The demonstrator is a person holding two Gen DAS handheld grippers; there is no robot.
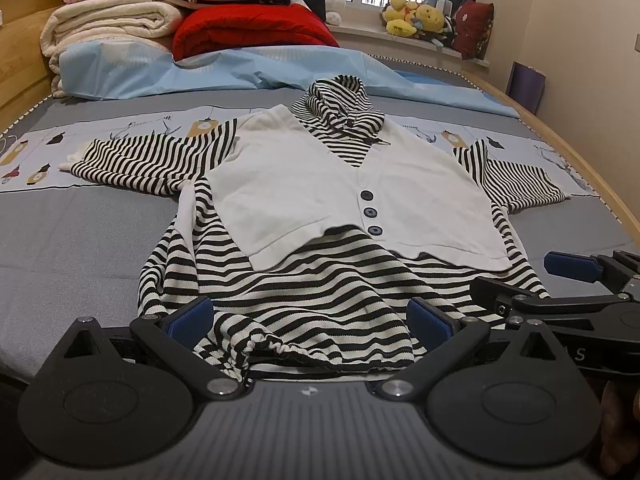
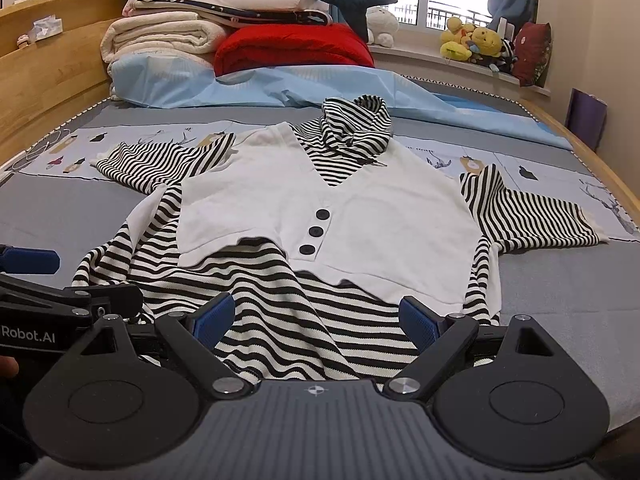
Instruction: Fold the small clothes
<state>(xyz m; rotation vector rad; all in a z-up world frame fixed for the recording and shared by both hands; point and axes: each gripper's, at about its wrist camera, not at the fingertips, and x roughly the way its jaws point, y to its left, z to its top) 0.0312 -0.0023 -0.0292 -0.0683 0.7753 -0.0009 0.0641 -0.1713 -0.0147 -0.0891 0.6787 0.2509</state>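
Note:
A small black-and-white striped hooded top with a white buttoned vest front point(image 1: 320, 184) lies spread face up on the bed, sleeves out to both sides, hood at the far end. It also shows in the right wrist view point(image 2: 320, 208). My left gripper point(image 1: 310, 320) is open, its blue pads either side of the gathered bottom hem at the left half. My right gripper point(image 2: 316, 320) is open over the hem's right half; it also shows in the left wrist view point(image 1: 568, 276). The left gripper shows at the left of the right wrist view point(image 2: 32, 280).
The grey bed sheet point(image 1: 72, 240) has a printed light-blue band across it. A light-blue cover point(image 1: 224, 68), stacked folded blankets point(image 1: 116, 20) and a red quilt point(image 1: 252, 28) sit at the far end. Wooden bed rails point(image 1: 580, 152) run along both sides. Plush toys point(image 1: 416, 16) line the windowsill.

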